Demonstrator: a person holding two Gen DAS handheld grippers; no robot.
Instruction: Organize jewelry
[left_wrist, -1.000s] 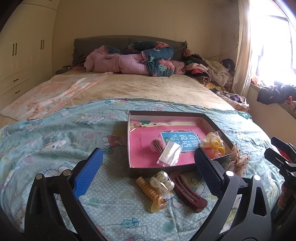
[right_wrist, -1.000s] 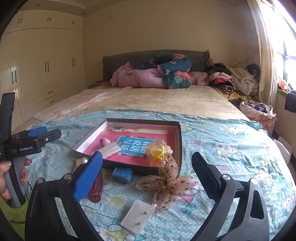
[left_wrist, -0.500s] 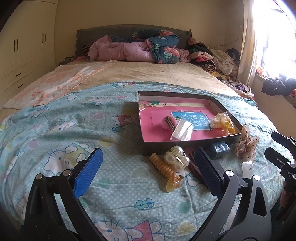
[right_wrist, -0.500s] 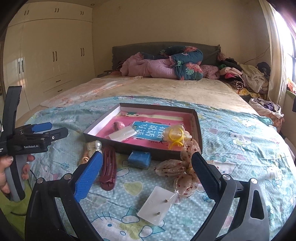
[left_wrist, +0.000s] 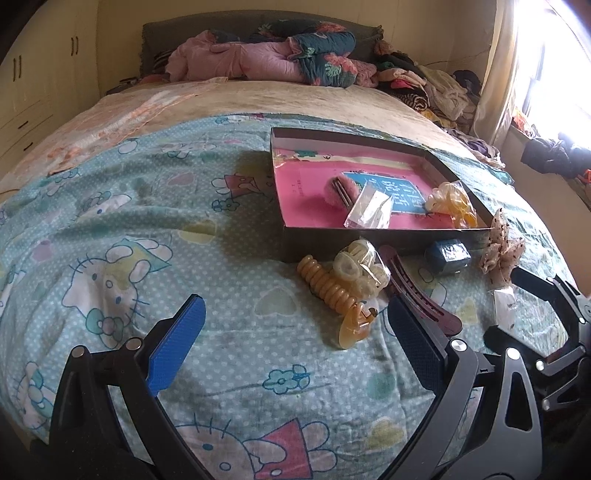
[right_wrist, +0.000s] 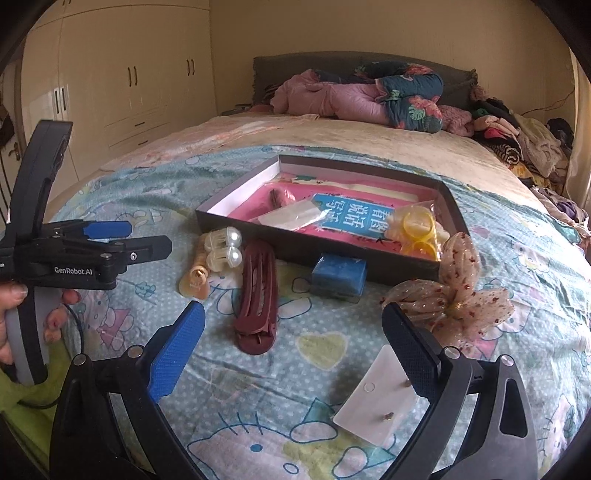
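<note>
Both empty and spread wide, the left hand-held gripper and right hand-held gripper hover near the loose pieces on the bed; likely next, the maroon hair clip goes into the box just beyond it.

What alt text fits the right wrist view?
An open hand-held gripper hovers over a dark red hair clip, small blue box and white earring card on a cartoon-print bedspread, before a shallow pink-lined box.
</note>
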